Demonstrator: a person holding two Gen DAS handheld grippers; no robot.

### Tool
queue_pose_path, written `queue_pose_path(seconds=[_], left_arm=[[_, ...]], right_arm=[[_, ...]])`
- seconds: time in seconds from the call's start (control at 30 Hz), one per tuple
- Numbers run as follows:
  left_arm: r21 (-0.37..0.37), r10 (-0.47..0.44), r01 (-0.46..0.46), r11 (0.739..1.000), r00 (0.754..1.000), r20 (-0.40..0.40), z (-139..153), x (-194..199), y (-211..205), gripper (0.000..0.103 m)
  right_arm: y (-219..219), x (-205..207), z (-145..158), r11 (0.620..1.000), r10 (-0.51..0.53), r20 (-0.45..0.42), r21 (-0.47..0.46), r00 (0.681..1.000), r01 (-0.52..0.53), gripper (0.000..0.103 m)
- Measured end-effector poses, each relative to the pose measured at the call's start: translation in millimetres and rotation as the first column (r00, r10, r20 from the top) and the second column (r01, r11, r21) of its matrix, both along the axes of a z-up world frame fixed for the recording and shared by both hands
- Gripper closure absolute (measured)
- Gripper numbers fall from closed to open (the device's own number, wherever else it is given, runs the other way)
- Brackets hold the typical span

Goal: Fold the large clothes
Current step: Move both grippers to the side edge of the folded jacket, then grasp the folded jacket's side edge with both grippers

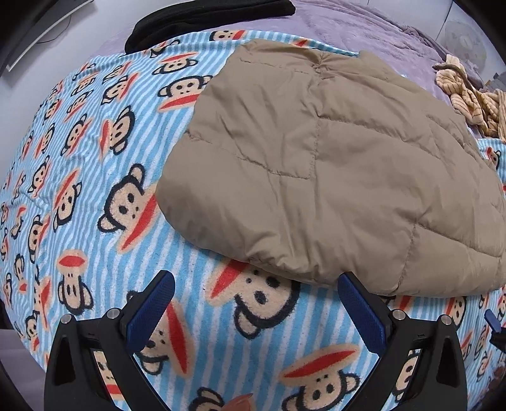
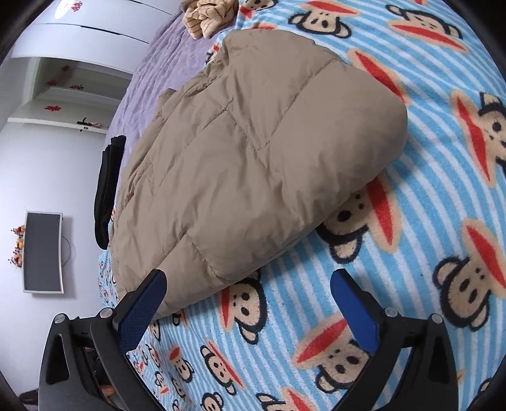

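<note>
Folded tan puffer jacket [image 1: 332, 164] on a bed, both hand-held grippers open.
The jacket lies on a blue-striped monkey-print blanket [image 1: 79, 189] over a purple bedspread [image 1: 363, 25]; left hand-held gripper [image 1: 256, 284] and right hand-held gripper [image 2: 248, 281] gape wide, empty, at its edge; a black garment [image 1: 205, 19] lies beyond; white wall, dark screen [image 2: 42, 251].

Open blanket [image 1: 79, 158] left (jacket [image 1: 332, 158] right)
</note>
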State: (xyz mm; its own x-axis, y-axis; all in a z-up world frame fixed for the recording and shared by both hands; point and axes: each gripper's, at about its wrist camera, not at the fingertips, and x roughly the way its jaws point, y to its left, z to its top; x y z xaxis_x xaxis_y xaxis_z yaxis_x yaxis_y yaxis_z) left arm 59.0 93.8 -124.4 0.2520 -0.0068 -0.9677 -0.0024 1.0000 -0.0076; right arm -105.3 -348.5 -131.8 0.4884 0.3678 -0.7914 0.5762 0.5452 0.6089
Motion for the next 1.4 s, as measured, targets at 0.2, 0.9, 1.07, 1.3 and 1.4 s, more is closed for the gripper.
queue_pose_path(seconds=[0.2,0.9,1.07,1.3,1.4], left_arm=[[-0.134,0.064,-0.066,0.989,0.998,-0.024,-1.3,5.6,16.9,0.000],[-0.642,0.145,-0.170,0.748,0.985,-0.091,-39.2,59.0,33.0,0.000],[-0.633,0.194,-0.210,0.745,0.976,-0.095,-55.9,75.1,27.2,0.000],[-0.658,0.276,-0.246,0.712,0.959,-0.060,-54.4,75.6,38.2,0.078],[-0.584,0.212,-0.141,0.799,0.976,0.054,-26.8,68.4,28.3,0.082]], right_arm=[[-4.5,0.0,-8.3,0.998,-0.040,-0.009,0.039,0.999,0.040,0.000],[-21.9,42.6,-50.0,0.940,-0.171,0.069,0.311,0.983,0.141,0.000],[-22.4,66.8,-49.2,0.931,-0.190,0.132,0.340,0.973,0.135,0.000],[-21.1,78.1,-76.6,0.922,-0.197,0.072,0.353,0.978,0.160,0.009],[-20.4,76.8,-75.5,0.924,-0.186,0.049,0.349,0.981,0.158,0.052]])
